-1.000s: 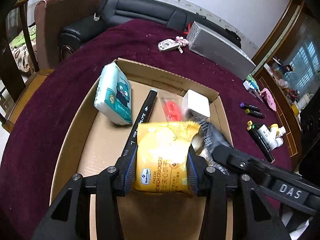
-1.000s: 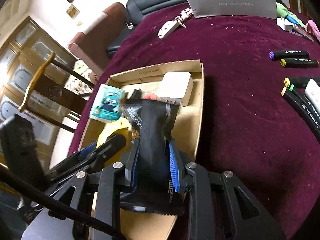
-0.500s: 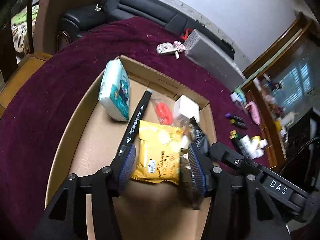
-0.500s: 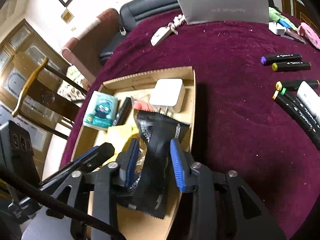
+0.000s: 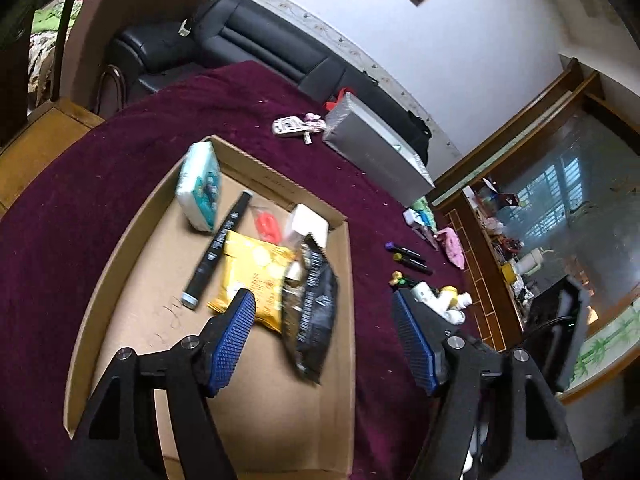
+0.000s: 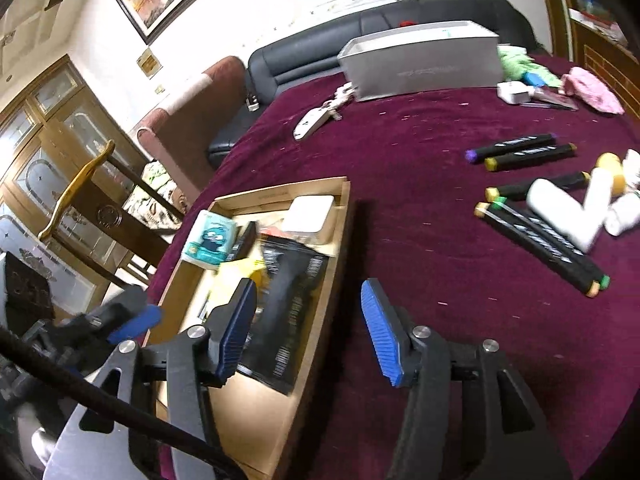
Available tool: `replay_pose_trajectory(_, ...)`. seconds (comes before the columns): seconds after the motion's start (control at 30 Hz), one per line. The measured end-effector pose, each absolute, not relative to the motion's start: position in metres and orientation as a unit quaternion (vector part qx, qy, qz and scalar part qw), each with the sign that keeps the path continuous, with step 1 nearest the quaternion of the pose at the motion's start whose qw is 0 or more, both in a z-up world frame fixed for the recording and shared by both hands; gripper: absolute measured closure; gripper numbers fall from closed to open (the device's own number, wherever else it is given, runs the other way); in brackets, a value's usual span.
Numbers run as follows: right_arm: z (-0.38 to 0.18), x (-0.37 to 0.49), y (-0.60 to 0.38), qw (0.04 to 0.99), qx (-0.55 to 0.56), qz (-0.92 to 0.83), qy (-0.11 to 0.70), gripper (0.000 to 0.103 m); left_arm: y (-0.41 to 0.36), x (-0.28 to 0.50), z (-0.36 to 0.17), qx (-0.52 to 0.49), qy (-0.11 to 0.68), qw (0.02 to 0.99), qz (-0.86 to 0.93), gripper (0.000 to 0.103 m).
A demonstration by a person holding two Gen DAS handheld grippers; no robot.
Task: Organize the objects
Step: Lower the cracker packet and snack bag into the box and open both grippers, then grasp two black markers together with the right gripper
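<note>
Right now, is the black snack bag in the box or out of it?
In. The black bag lies flat inside the box, partly over the yellow packet; both grippers are open and clear of it.

Both tongs let go (spread wide): yellow cracker pack [image 5: 256, 276], black pouch [image 5: 314, 308] now boxed.

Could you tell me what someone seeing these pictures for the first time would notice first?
Probably the cardboard tray on the maroon tablecloth, holding a yellow cracker packet beside a black snack packet near its right wall. Both the left claw and right claw hang open and empty. Black markers and white bottles lie loose on the cloth to the tray's right.
</note>
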State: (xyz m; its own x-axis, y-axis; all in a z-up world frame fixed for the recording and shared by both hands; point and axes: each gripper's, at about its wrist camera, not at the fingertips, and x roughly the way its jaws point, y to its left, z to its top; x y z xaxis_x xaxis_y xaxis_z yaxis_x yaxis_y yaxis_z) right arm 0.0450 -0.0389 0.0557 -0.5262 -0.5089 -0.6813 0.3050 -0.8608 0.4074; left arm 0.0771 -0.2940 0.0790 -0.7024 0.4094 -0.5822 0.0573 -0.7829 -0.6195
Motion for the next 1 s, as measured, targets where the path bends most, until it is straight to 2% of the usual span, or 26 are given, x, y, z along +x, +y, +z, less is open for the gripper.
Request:
replay_pose_trajectory(0.2,0.043,0.046,0.028,0.195,0.424,-0.872,-0.146,0.05,-0.233,0.081,0.092,-0.386,-0.269,0.143,0.871,0.038)
replay_pose_trajectory(0.4,0.031,0.03,0.115,0.152,0.427,-0.864,-0.22,0.05,-0.158,0.076,0.083,-0.42,-0.217,0.193,0.86,0.038)
replay_pose_trajectory(0.63,0.013,-0.021,0.142,0.189,0.466,-0.825,-0.259,0.048,-0.141,0.071,0.076,-0.437,-0.208,0.192,0.854,0.038)
replay_pose_trajectory(0.83,-0.005,-0.048,0.127,0.189,0.485,-0.82,-0.237,0.045,-0.156,0.07,0.079,-0.429,-0.215,0.172,0.861,0.038)
replay_pose_trajectory(1.0,-0.023,-0.038,0.095,0.306,0.551,-0.727,-0.273,0.044,-0.157,0.064,0.069,-0.439,-0.219,0.163,0.856,0.038)
